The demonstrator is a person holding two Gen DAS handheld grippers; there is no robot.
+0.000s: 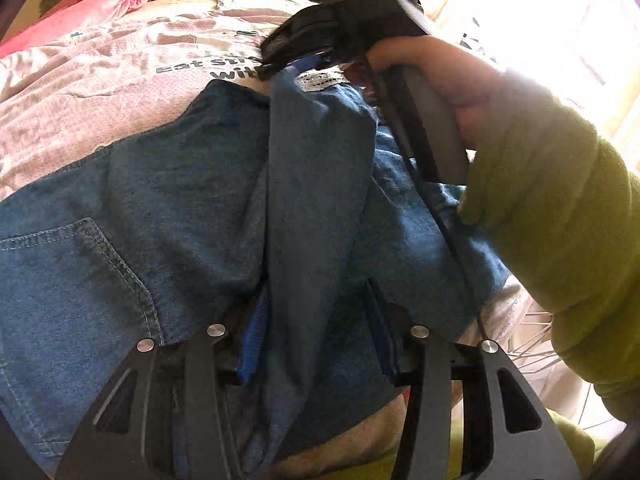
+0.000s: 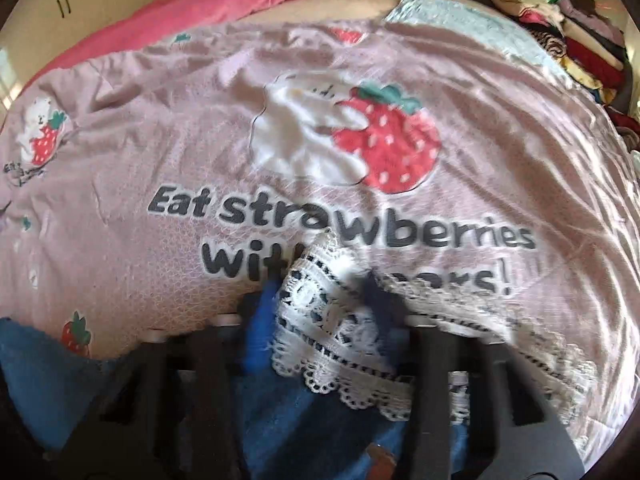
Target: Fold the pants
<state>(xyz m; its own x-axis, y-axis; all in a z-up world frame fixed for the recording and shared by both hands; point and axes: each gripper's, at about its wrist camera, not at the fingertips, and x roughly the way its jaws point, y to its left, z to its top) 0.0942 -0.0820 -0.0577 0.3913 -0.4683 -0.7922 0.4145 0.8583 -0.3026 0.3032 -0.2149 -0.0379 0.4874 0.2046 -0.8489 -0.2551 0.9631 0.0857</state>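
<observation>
Left wrist view: left hand-held gripper point(image 1: 316, 344) pinching a denim fold of pants point(image 1: 168, 200); right hand-held gripper point(image 1: 296, 64) clamped on lace hem point(image 2: 340, 344), stretching leg for folding on bed point(image 2: 480, 120).

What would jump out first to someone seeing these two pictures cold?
Probably the blue denim pants spread over the bed, one leg pulled up into a ridge between the left gripper and the right gripper, which is pinching the white lace hem. Next, the pink blanket underneath, with its big strawberry print and bold lettering. A green sleeve fills the right of the left wrist view.
</observation>
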